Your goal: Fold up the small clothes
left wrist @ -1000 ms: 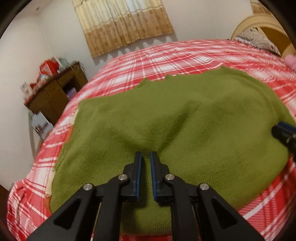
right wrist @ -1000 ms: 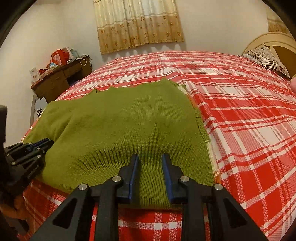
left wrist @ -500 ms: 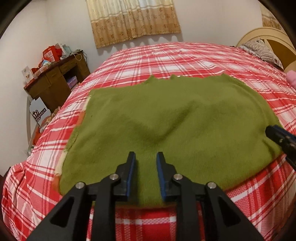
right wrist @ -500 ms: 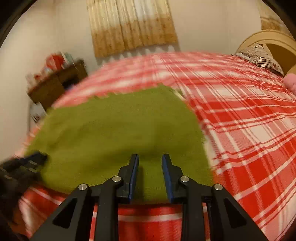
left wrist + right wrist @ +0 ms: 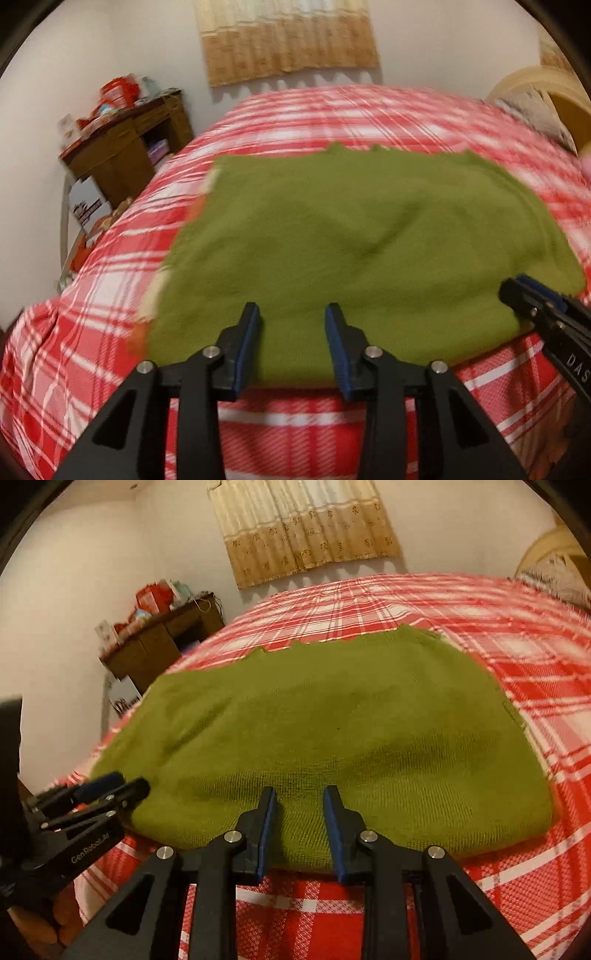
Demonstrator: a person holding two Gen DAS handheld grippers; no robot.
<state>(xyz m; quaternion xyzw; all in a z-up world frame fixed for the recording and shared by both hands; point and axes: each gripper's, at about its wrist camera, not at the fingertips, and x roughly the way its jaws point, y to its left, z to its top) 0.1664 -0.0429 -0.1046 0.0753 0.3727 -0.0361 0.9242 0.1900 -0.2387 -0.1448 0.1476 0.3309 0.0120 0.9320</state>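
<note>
**Both grippers parted over the near edge of the folded green garment**

A bed with a red and white plaid cover (image 5: 92, 369) fills the space ahead of and below both tools. Spread on it, directly in front of the fingers, is a green knitted garment (image 5: 369, 240), lying flat in a folded rectangle whose near edge runs just beneath the fingertips in both views. A wooden cabinet (image 5: 162, 646) is seen far off to the left of the tools, and a patterned curtain (image 5: 306, 528) hangs on the wall straight ahead.

The left gripper (image 5: 292, 317) is seen with its jaws apart; they have just been opening, and only the garment's surface is visible through the gap, with no cloth pinched between the blue pads. The right gripper (image 5: 299, 797) is likewise parted, by a somewhat narrower gap, and nothing is clamped in it. Whether either set of fingertips rests on the knit cannot be told. Each tool appears at the edge of the other's view, near an opposite near corner of the garment.
</note>
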